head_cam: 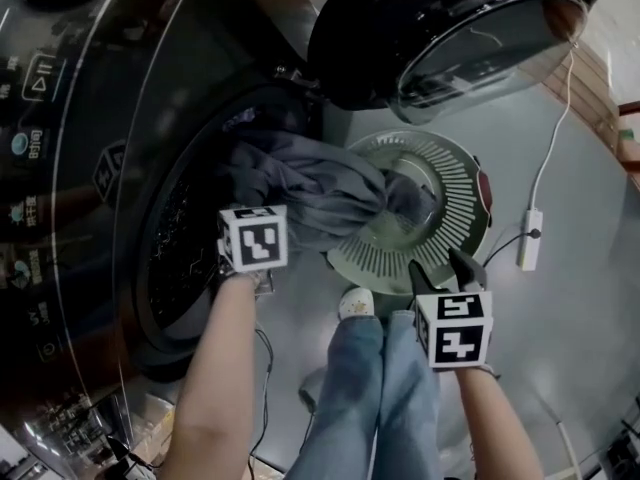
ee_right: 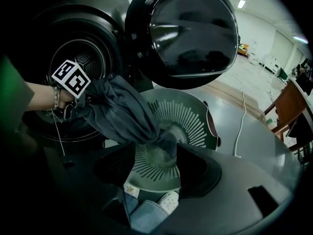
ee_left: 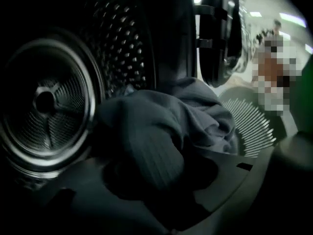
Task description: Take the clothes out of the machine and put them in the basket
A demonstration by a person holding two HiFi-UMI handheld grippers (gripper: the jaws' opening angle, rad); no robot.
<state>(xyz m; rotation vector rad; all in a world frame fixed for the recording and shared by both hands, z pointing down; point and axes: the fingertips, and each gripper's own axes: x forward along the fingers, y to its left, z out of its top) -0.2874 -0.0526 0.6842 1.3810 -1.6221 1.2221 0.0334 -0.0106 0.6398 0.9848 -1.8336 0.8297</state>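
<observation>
**Midway out: grey garment stretched from machine to basket**

Just at the mouth of the dark machine [head_cam: 110, 108], the left tool [ee_left: 159, 168] is closed on a bunched fold of the grey garment [head_cam: 320, 183]. In the left gripper view the cloth fills the gap between its jaws and swells out in front of them. Behind the cloth, that same view shows the perforated drum [ee_left: 49, 102] with its round, ribbed rear wall. The left tool's marker cube [head_cam: 253, 238] sits over the lower edge of the opening.

From that grip the garment runs as one long drape out of the opening and down into the green slotted basket [head_cam: 460, 193]. Its far end lies on the basket's bottom. The basket stands on the grey floor [head_cam: 570, 308] just in front of the machine, under the round door [head_cam: 450, 28], which is swung wide open.

The right tool [ee_right: 156, 150] hangs above the near side of the basket and points steeply down. Its jaws are spread with nothing pinched between them. Through the gap its own view shows the basket's slots and the garment's trailing end, which lies beyond the jaw tips and apart from them. Its marker cube [head_cam: 455, 328] sits near the person's knees.

Below the tools, the person's jeans [head_cam: 380, 398] and a pale patterned shoe [head_cam: 356, 303] show beside the basket's near rim. A white cord with a small box on it [head_cam: 529, 238] trails over the floor to the right of the basket.
</observation>
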